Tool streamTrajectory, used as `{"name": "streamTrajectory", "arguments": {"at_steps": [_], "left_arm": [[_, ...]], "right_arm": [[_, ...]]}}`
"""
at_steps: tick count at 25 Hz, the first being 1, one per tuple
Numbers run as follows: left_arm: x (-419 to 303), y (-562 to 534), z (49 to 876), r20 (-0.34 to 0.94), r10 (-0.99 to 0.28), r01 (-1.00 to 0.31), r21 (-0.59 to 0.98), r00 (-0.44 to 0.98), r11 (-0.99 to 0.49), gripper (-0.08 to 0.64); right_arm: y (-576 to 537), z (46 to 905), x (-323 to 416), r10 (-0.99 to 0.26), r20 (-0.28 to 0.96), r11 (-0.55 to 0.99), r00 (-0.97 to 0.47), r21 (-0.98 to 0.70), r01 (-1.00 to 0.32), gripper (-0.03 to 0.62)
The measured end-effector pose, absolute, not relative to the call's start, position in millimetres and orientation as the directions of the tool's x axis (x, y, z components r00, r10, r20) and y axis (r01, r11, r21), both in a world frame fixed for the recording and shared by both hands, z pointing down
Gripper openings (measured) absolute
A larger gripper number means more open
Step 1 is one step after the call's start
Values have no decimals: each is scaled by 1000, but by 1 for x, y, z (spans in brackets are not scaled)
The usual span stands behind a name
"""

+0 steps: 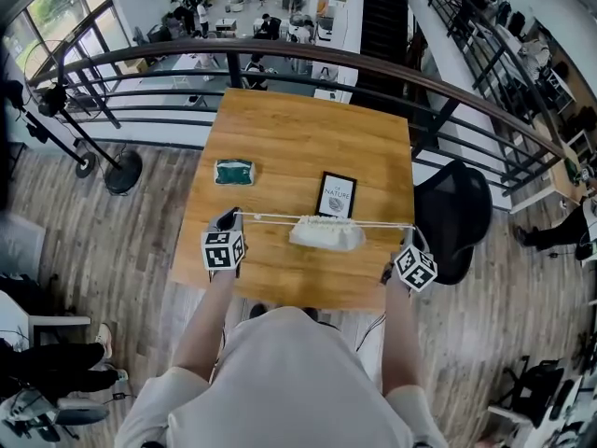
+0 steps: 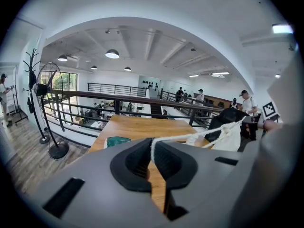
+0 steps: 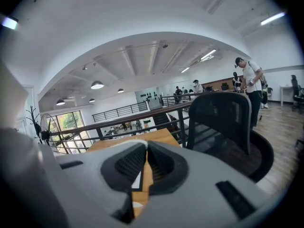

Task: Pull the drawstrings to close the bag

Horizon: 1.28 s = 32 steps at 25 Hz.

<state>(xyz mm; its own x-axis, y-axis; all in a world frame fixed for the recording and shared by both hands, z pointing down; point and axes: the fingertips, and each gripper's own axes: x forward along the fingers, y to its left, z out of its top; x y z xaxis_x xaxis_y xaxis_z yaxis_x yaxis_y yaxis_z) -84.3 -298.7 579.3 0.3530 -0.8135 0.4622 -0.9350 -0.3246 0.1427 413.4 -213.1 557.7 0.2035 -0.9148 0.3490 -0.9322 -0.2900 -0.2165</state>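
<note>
The jaws of the left gripper (image 2: 153,145) are clenching on the left string (image 2: 190,137), which is running out from between them toward the bag (image 2: 231,137). The jaws of the right gripper (image 3: 145,151) are also pressed together, and a thin white line at their tips seems to be the right string (image 1: 384,224). Seen from the head view, both strings are making one tight, nearly straight line across the table (image 1: 298,129), with the bag hanging on it in the middle, near the front edge. I think the pulling step is going on and the mouth is already partly gathered. The next move is probably asking for both hands to go further apart, level and in line with the strings, without loosening the grip. The bag is lying with its long axis left to right, and its mouth is pointing away from the person.
</note>
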Motion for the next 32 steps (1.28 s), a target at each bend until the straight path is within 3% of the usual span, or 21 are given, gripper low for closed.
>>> {"name": "streamTrajectory", "arguments": {"at_steps": [16, 32], "left_arm": [[-91, -304, 571, 455, -831, -945, 88, 321, -316, -6], [-78, -321, 570, 437, -851, -956, 119, 292, -267, -6]], "right_arm": [[-205, 583, 429, -895, 373, -348, 243, -245, -905, 11], [-239, 567, 406, -948, 305, -159, 92, -201, -967, 12]]}}
